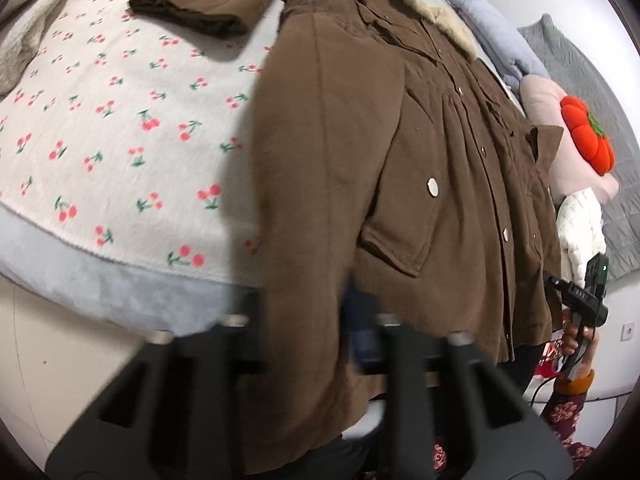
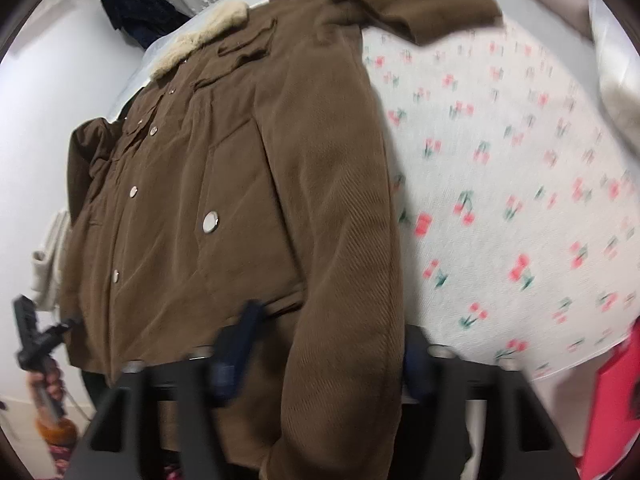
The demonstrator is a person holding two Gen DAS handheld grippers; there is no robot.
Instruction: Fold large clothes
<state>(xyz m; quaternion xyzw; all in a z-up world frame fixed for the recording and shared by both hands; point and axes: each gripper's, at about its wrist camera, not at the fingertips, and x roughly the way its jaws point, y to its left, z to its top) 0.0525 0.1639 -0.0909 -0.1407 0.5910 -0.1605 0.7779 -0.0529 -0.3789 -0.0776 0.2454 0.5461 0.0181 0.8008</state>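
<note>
A brown jacket [image 1: 400, 140] with a cream fur collar [image 1: 432, 8] and metal snaps lies front up on the bed, its hem hanging over the near edge. My left gripper [image 1: 308, 316] is at that hem, shut on the jacket's left side, with fabric filling the gap between its blurred fingers. My right gripper [image 2: 326, 352] grips the other side of the jacket [image 2: 224, 168]: the long sleeve [image 2: 352, 240] runs down between its blue pads [image 2: 236, 344]. Each view shows a hand [image 1: 576, 340] holding the other gripper's handle beside the hem.
A white blanket with red cherries [image 1: 120, 120] covers the bed, with a pale blue border at its edge. Pillows, an orange pumpkin cushion [image 1: 588, 140] and a white quilted garment [image 1: 580, 224] lie beyond the jacket. A grey knit [image 1: 24, 32] lies far left and a red object [image 2: 616, 392] low right.
</note>
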